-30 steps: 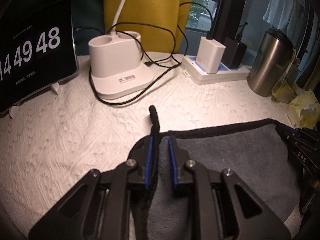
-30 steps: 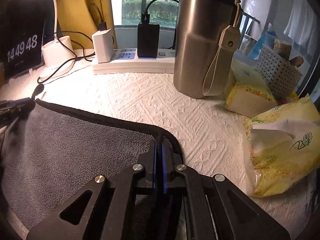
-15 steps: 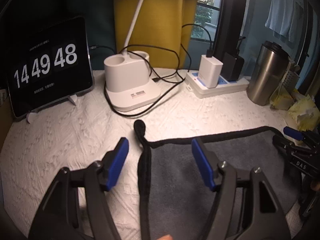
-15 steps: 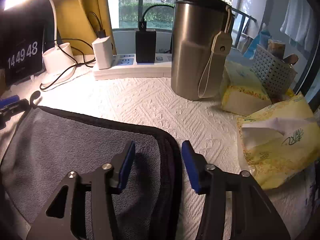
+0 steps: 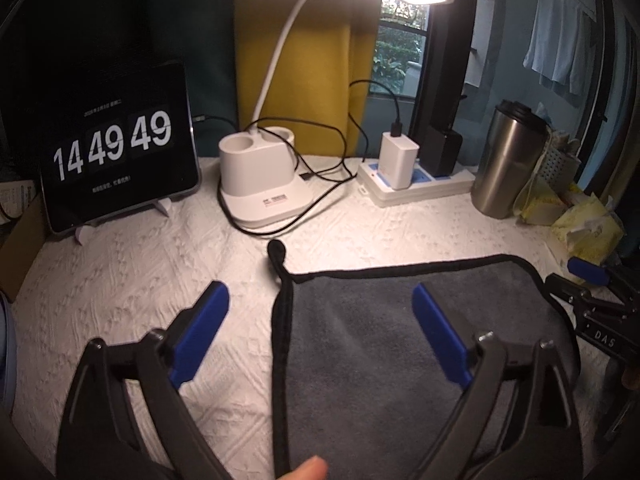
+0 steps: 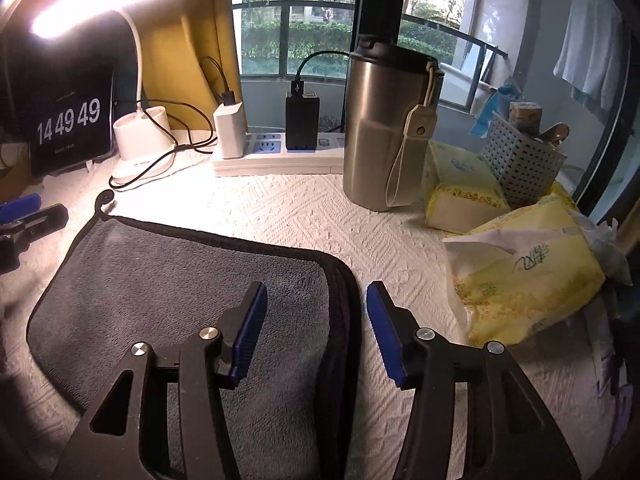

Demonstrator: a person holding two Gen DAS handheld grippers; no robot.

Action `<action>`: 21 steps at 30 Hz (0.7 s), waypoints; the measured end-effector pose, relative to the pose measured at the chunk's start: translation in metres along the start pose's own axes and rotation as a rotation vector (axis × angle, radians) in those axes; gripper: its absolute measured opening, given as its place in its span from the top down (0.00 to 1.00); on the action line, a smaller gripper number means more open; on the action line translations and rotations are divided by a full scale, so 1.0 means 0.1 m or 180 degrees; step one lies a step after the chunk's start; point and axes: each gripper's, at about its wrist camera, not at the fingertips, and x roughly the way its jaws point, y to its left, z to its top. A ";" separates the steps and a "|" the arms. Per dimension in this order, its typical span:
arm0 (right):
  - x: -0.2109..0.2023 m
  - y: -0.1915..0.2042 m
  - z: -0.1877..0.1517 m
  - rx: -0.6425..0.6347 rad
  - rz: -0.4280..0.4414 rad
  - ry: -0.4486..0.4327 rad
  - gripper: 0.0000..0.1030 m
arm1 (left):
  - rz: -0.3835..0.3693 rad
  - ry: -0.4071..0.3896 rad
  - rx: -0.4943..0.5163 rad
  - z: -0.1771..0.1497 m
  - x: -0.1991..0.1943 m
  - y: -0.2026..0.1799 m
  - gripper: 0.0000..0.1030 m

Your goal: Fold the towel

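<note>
My left tongs (image 5: 320, 312) are spread wide and hold nothing. The left edge of the gray towel (image 5: 380, 340) lies between the blue tips. My right tongs (image 6: 316, 316) are spread wide too, over the towel's stacked right edge. The towel lies folded and flat on the white table cover (image 5: 120, 280). A clock screen (image 5: 116, 148), a lamp base (image 5: 260, 176) and a steel cup (image 6: 380, 128) stand behind it.
</note>
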 end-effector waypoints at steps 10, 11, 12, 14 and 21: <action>-0.36 0.06 -0.09 -0.0011 -0.0025 -0.0128 0.47 | -0.0042 -0.0159 -0.0005 -0.07 -0.37 -0.08 0.05; -0.38 0.07 -0.10 -0.0012 -0.0027 -0.0134 0.47 | -0.0056 -0.0173 -0.0016 -0.08 -0.41 -0.08 0.05; -0.42 0.07 -0.11 -0.0013 -0.0032 -0.0146 0.46 | -0.0062 -0.0181 -0.0027 -0.09 -0.44 -0.08 0.05; -0.48 0.08 -0.12 -0.0013 -0.0038 -0.0169 0.46 | -0.0057 -0.0174 -0.0056 -0.11 -0.51 -0.08 0.05; -0.73 0.16 -0.18 -0.0013 -0.0061 -0.0267 0.46 | 0.0009 -0.0298 -0.0051 -0.19 -0.75 -0.06 0.05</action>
